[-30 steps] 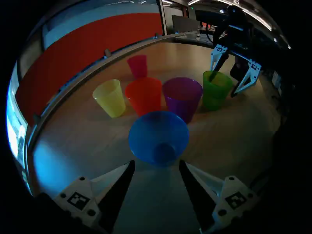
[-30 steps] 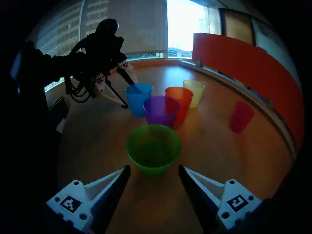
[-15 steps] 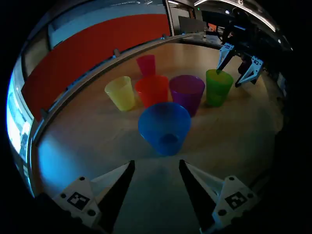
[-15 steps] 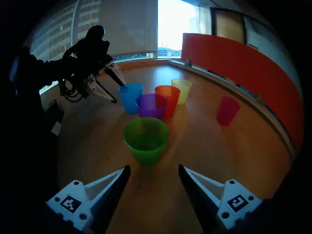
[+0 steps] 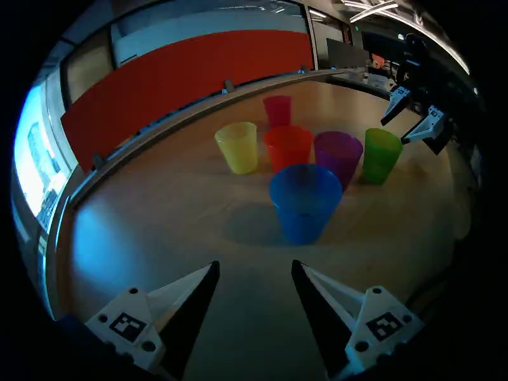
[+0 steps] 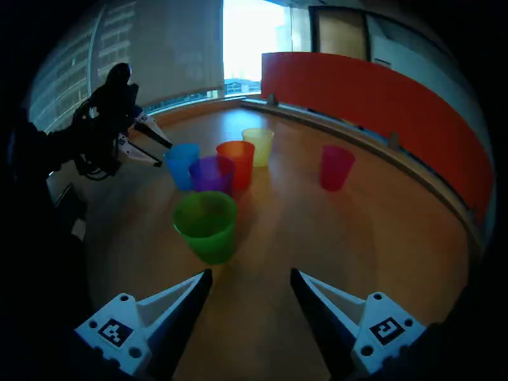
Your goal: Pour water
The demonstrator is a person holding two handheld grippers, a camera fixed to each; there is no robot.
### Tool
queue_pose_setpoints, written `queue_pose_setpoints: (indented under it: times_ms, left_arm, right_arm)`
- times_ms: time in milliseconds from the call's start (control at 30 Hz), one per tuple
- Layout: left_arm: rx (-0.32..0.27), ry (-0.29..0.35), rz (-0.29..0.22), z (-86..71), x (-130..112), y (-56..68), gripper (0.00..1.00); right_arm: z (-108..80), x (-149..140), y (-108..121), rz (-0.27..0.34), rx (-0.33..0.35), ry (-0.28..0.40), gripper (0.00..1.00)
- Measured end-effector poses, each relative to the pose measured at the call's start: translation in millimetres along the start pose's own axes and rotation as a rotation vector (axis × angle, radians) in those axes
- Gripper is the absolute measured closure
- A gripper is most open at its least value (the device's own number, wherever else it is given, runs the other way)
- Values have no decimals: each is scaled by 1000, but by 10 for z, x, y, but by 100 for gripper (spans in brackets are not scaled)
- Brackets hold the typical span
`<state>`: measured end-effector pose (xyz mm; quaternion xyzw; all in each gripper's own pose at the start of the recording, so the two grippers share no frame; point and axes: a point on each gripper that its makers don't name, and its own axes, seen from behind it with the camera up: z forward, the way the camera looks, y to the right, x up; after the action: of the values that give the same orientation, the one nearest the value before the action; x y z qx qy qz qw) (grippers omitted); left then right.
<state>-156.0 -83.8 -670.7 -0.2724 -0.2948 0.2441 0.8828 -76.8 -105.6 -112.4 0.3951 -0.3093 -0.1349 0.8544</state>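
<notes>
On the table (image 5: pixel 159 209): jaws wide, nothing held

Left gripper view: left gripper (image 5: pixel 254 274) gapes wide, holding nothing; blue cup (image 5: pixel 305 202) stands ahead, clear of its fingers, square markers (image 5: pixel 127 326) on both.

Right gripper view: right gripper (image 6: pixel 251 279) wide open too, empty, green cup (image 6: pixel 206 225) just ahead; bright window (image 6: pixel 251 41) beyond.

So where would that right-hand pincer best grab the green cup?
Probably across the upper wall of the green cup, just under the rim, coming in level from the near side, where the right gripper is. The cup stands upright and narrows downward, and the purple cup crowds its far side.
</notes>
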Motion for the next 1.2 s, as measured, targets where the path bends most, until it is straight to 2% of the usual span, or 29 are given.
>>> queue_pose_setpoints:
  times_ms: [267,600,867,1033,1200]
  left_arm:
    - [95,24,-56,-114,-9,-207,17]
    - [192,65,-199,-247,31,-435,17]
    - [279,142,-332,-452,82,-605,16]
    - [313,191,-419,-533,93,-639,16]
    - [334,232,-468,-576,125,-641,16]
  right_arm:
    - [-80,88,210,75,-103,18,5]
    - [-138,204,526,205,-264,54,5]
    - [-210,251,828,338,-407,89,4]
    - [-210,259,947,399,-478,107,4]
    - [-211,356,1014,406,-540,145,4]
